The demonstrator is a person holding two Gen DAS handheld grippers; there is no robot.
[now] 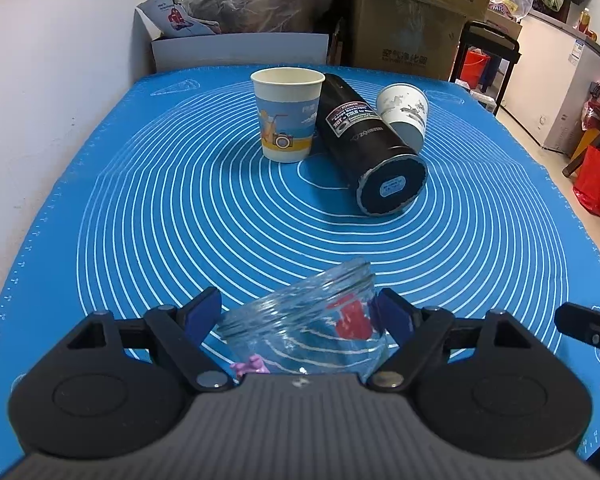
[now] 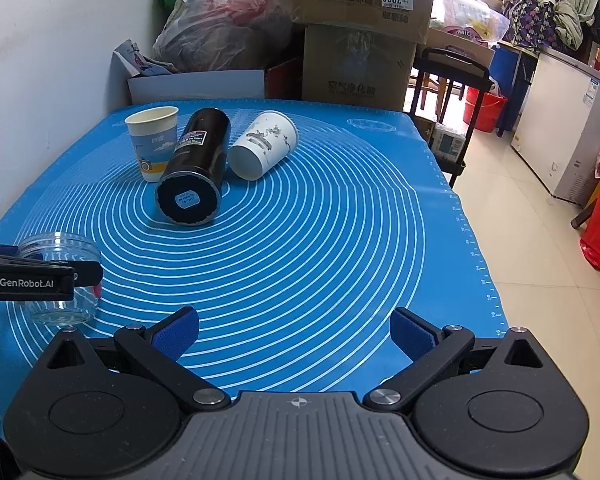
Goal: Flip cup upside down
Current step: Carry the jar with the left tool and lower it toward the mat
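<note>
The clear glass cup (image 1: pixel 300 320) sits between the blue pads of the left gripper (image 1: pixel 300 316), which is clamped on its sides near the front-left part of the blue mat (image 1: pixel 140 208). In the left wrist view the cup looks tilted, its threaded rim pointing up and away toward the middle of the mat; in the right wrist view the same cup (image 2: pixel 60 276) appears nearly upright with its mouth on top and its base at or just above the mat, though whether it touches the surface cannot be told. A red patch shows through the glass on its right side. The right gripper (image 2: pixel 294 332) hovers over the near edge of the mat with its jaws spread wide and nothing between them, well apart from the cup. Farther back on the mat, an upright paper cup (image 1: pixel 287 114) printed with a camera and a drink stands just beside a black thermos (image 1: pixel 374 148) lying on its side, its base with a blue sticker facing the cameras. Just beyond the thermos a white paper cup (image 1: pixel 405 114) with a grey pattern also lies on its side. Behind the mat stand stacked cardboard boxes (image 2: pixel 360 28), a filled plastic bag (image 2: pixel 220 24) and a white wall (image 1: pixel 40 80) on the left.
</note>
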